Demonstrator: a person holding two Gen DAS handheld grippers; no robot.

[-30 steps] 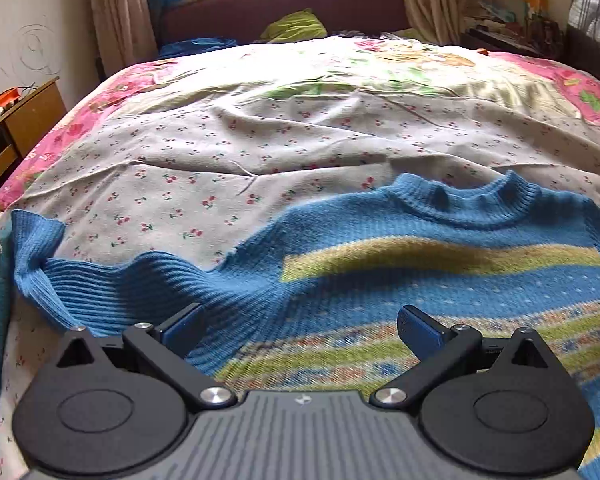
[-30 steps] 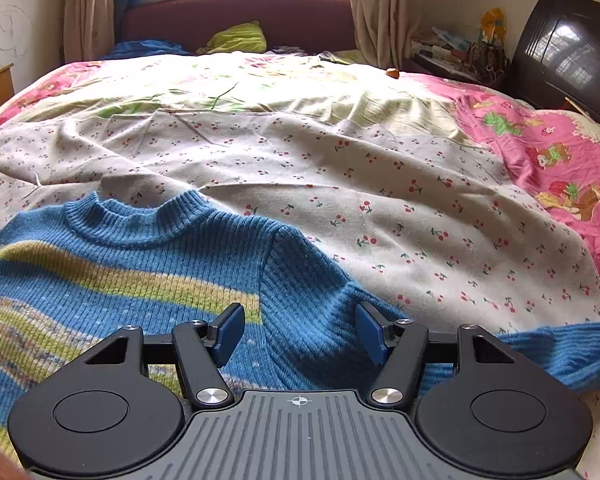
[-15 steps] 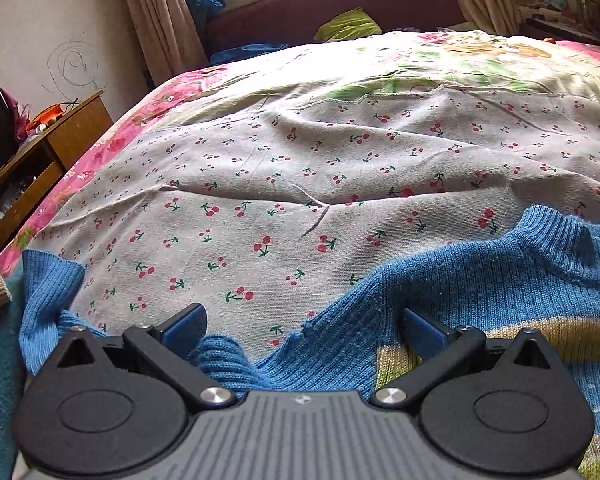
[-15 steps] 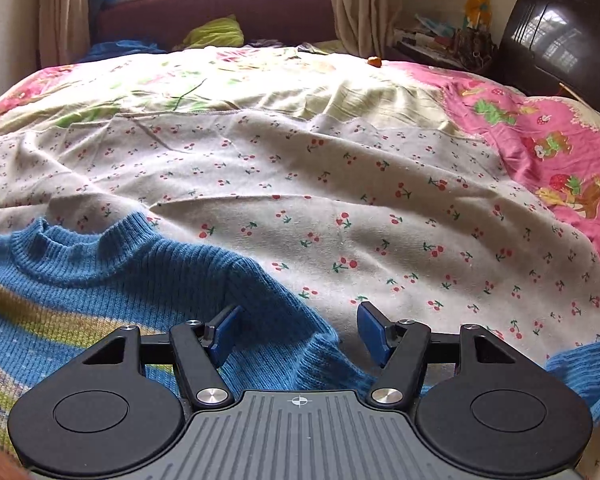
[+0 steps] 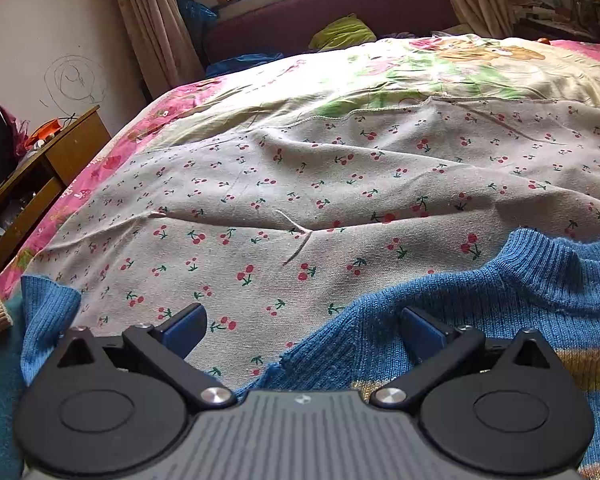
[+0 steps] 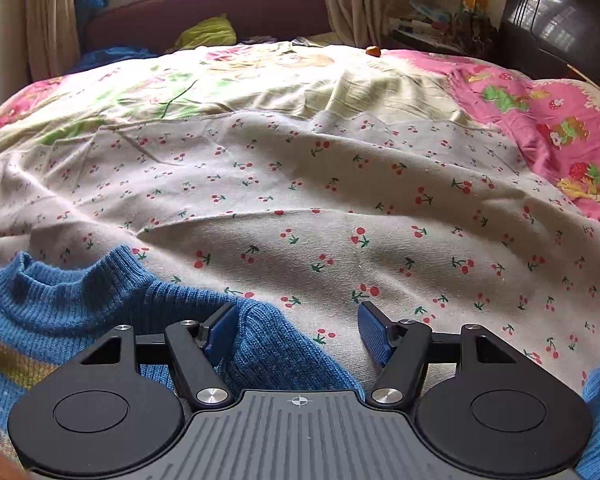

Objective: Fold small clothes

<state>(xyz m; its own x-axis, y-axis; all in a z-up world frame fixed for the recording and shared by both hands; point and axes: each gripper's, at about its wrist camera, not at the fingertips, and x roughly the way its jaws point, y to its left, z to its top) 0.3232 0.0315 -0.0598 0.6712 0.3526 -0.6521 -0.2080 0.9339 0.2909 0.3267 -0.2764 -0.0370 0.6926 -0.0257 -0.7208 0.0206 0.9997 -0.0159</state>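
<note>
Sweater: the blue knit sweater (image 5: 500, 308) lies flat on the cherry-print sheet (image 5: 300, 200), collar toward the headboard, striped chest low in both views, 1 sleeve cuff (image 5: 48, 320) out to the far left.
Left gripper: the left gripper (image 5: 304, 326) is spread wide and grips nothing; its right finger rests over the shoulder knit, its left finger over bare sheet, so the shoulder edge runs between them.
Right gripper: the right gripper (image 6: 298, 330) is likewise released and empty; its left finger sits against the raised shoulder ridge, its right finger hangs above the sheet.
Stage: both claws seem lined up on the 2 shoulders, with no fold made yet, as far as these views show.
Risk, sheet caught: closing now could pinch the loose sheet together with the knit, dragging the bedding up with the sweater.
Risk, thin bite: only the sweater's edge lies between the fingers, so stretchy ribbing could slip free on lifting.
Risk, uneven lift: if 1 side grips and the other misses, the sweater would skew and the fold come out crooked.
Risk, sleeves: both trail outward and may bunch under the body.
</note>
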